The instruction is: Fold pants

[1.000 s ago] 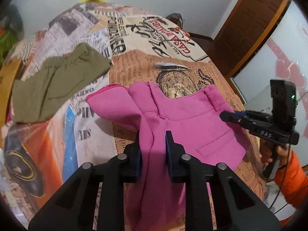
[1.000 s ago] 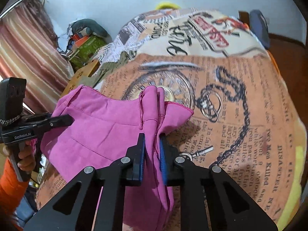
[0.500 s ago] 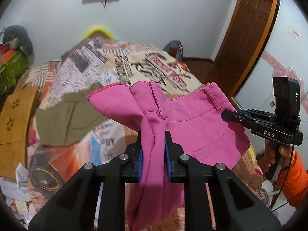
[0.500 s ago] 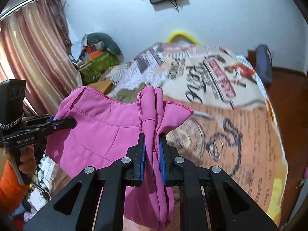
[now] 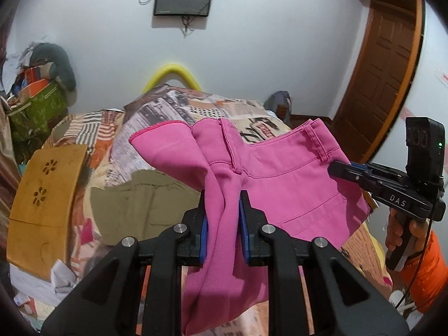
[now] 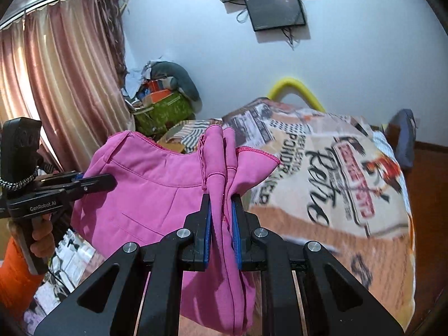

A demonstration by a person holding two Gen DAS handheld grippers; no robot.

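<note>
My left claw [image 5: 221, 221] is clamped on a bunched fold of the pink pants [image 5: 291, 184], angled downward, with the cloth spreading toward 2 o'clock to my right claw [image 5: 338, 168], held in an orange-sleeved hand [image 5: 397, 229]. My right claw [image 6: 221, 218] likewise pinches the pants [image 6: 156, 190], which hang between both claws above the bed [image 6: 350, 196].

Soft indoor light, fisheye warp, motion-blurred bedspread [image 6: 336, 173]

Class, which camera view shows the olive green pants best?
The left wrist view: the olive green pants lie spread on the bed, partly hidden by the pink pants. The right wrist view shows none of them.
</note>
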